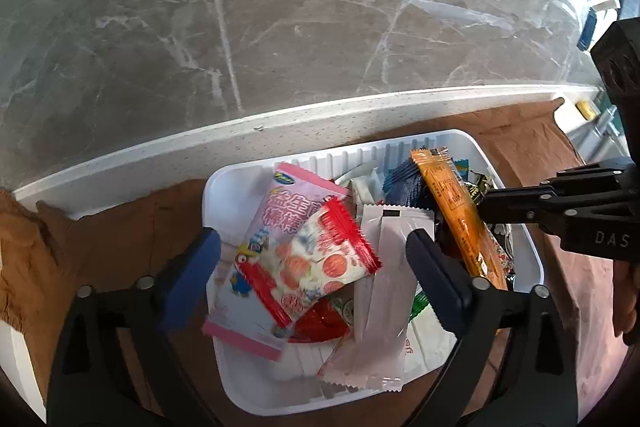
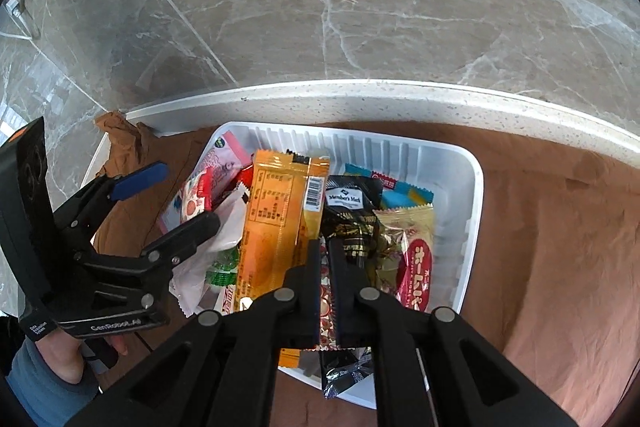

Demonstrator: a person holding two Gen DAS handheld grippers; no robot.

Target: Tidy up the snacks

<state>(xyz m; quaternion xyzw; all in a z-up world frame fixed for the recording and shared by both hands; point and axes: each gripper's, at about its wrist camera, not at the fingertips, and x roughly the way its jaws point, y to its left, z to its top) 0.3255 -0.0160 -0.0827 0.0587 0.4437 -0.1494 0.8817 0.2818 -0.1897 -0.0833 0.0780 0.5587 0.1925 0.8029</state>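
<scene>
A white ribbed tray (image 1: 404, 149) (image 2: 472, 187) on a brown cloth holds several snack packets. My left gripper (image 1: 316, 259) is open over the tray's left half, above a red-and-white packet (image 1: 320, 259), a pink packet (image 1: 288, 199) and a pale pink sachet (image 1: 384, 291). It shows at the left in the right wrist view (image 2: 176, 195). My right gripper (image 2: 325, 251) is almost shut, with the edge of a small patterned packet (image 2: 326, 311) between its jaws, next to an orange bar (image 2: 276, 219) (image 1: 460, 219) and a black Member's Mark packet (image 2: 348, 203). It enters the left wrist view from the right (image 1: 486, 205).
The brown cloth (image 2: 560, 247) covers a white speckled counter whose edge (image 1: 280, 123) runs behind the tray. Beyond it lies a grey marble floor (image 2: 360, 7). A gold-and-red packet (image 2: 416, 259) and a blue-yellow packet (image 2: 404, 193) lie at the tray's right.
</scene>
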